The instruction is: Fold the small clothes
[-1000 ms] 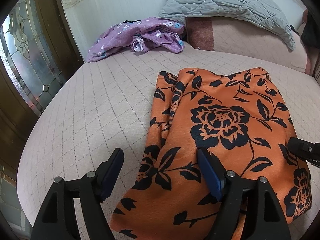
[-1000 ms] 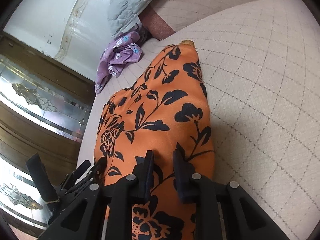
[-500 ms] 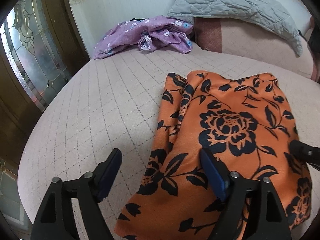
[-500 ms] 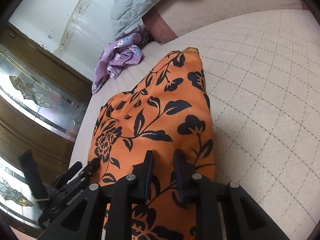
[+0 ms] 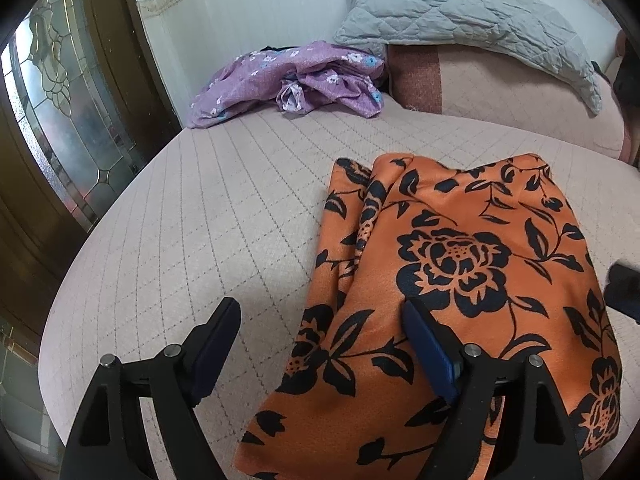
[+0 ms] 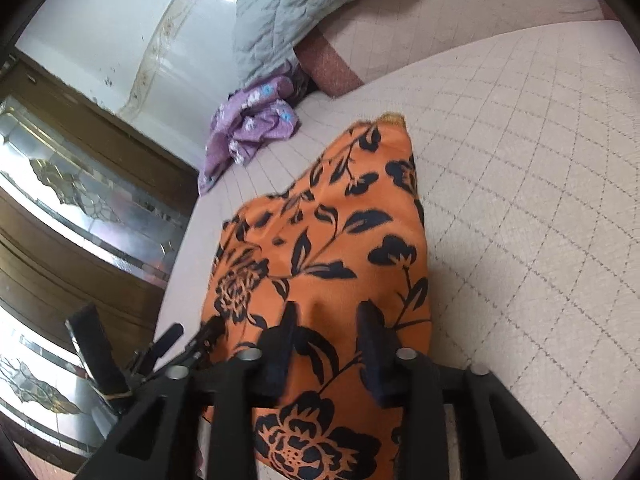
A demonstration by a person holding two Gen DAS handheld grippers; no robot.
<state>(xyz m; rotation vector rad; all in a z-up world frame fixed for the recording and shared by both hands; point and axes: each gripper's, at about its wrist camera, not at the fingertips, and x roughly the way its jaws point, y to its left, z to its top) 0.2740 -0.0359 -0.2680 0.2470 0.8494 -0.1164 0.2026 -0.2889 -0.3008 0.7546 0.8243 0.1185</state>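
An orange garment with black flowers [image 5: 452,280] lies folded on the quilted bed; it also shows in the right wrist view [image 6: 328,248]. My left gripper [image 5: 320,344] is open and empty, low over the garment's near left edge, one finger over the bed, the other over the cloth. My right gripper [image 6: 326,340] hovers over the garment's near right part with its jaws parted and a hump of cloth between them; it shows at the right edge of the left wrist view [image 5: 624,292].
A crumpled purple floral garment [image 5: 288,76] lies at the far end of the bed by the wall. A grey quilted pillow [image 5: 472,24] rests on a pink bolster [image 5: 500,84]. A wooden door with leaded glass [image 5: 60,128] stands left. The bed's edge [image 5: 60,320] curves near left.
My right gripper's jaws have opened from a narrow grip on the cloth to a wider gap. Both grippers have drawn back a little toward the near edge; the garment lies as before.
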